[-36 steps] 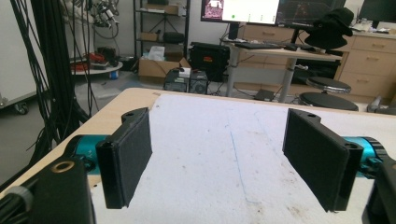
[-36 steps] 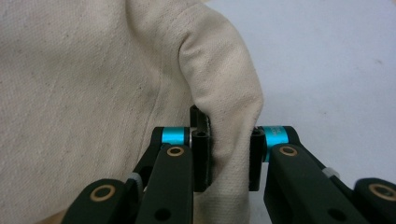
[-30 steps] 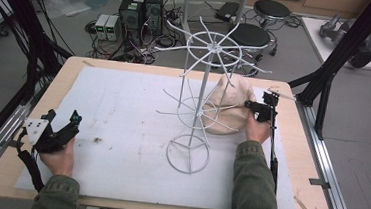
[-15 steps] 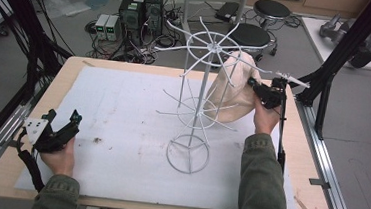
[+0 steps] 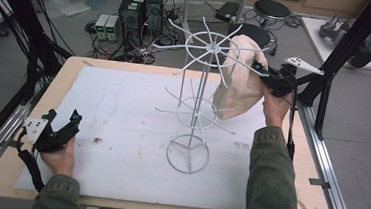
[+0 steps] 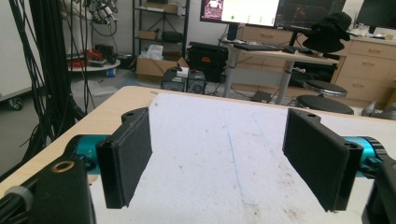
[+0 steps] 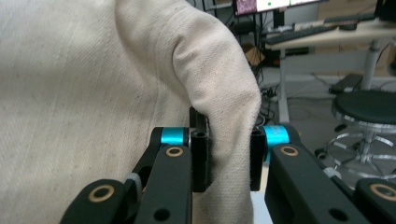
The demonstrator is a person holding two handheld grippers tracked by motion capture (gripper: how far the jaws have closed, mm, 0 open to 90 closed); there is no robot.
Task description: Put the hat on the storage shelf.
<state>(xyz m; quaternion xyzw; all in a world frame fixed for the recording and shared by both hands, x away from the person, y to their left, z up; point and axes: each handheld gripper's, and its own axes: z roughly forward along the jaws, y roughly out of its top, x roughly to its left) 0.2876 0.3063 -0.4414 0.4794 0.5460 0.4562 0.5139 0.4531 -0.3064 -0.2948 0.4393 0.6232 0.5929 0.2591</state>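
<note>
A cream cloth (image 5: pixel 238 83) hangs in the air beside the top wheel of a white wire rack (image 5: pixel 201 98) that stands mid-table. My right gripper (image 5: pixel 257 67) is shut on a fold of this cloth (image 7: pixel 93 93), high at the rack's right; the black pads (image 7: pixel 201 154) pinch the fabric between them. My left gripper (image 5: pixel 76 120) rests at the table's front left corner, held by a hand. Its jaws stand wide apart, with nothing between the pads (image 6: pixel 126 156) but bare white mat.
A white mat (image 5: pixel 122 119) covers the wooden table (image 5: pixel 70 75). Black frame posts (image 5: pixel 338 51) rise at both sides. Computers, cables and stools (image 5: pixel 271 8) sit on the floor beyond the far edge.
My right gripper has risen with the cloth, lifting it from the mat up to the level of the rack's top wheel. The left gripper has stayed put.
</note>
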